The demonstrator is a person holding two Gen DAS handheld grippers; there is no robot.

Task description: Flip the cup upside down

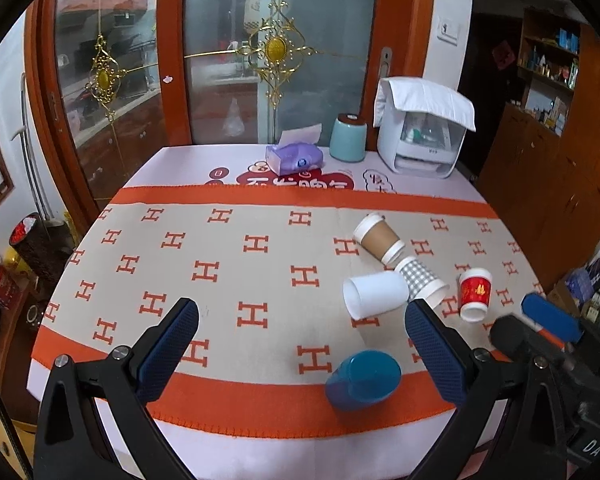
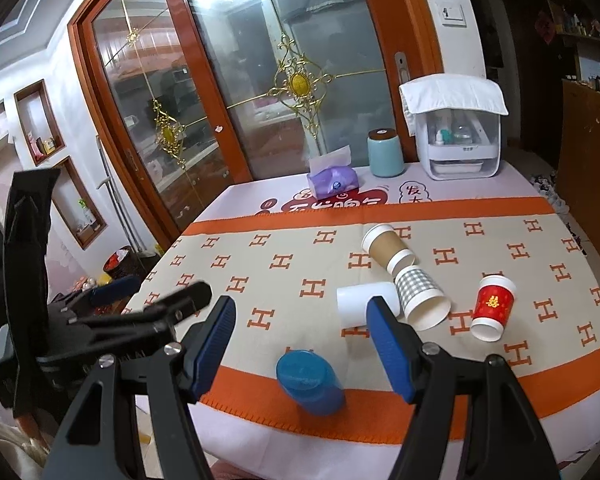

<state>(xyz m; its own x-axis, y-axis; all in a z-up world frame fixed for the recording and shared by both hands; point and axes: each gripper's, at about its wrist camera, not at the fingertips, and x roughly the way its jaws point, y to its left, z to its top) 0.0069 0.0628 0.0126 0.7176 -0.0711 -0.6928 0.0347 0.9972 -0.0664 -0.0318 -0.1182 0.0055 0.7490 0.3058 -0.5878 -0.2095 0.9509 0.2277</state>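
Observation:
A blue plastic cup [image 1: 363,380] stands upside down, bottom up, near the table's front edge; it also shows in the right wrist view [image 2: 310,382]. Behind it a white cup [image 1: 374,294] [image 2: 366,304], a checked paper cup [image 1: 422,282] [image 2: 422,298] and a brown paper cup [image 1: 380,238] [image 2: 388,246] lie on their sides. A red cup [image 1: 475,294] [image 2: 493,307] stands mouth down and tilted. My left gripper [image 1: 302,320] is open and empty above the cloth. My right gripper [image 2: 302,320] is open and empty above the blue cup.
An orange and beige H-patterned cloth [image 1: 228,264] covers the table. At the back stand a purple tissue pack [image 1: 295,157], a teal canister [image 1: 348,137] and a white appliance [image 1: 420,136]. Glass sliding doors [image 1: 228,60] stand behind. The right gripper's body [image 1: 552,344] shows at the left view's right edge.

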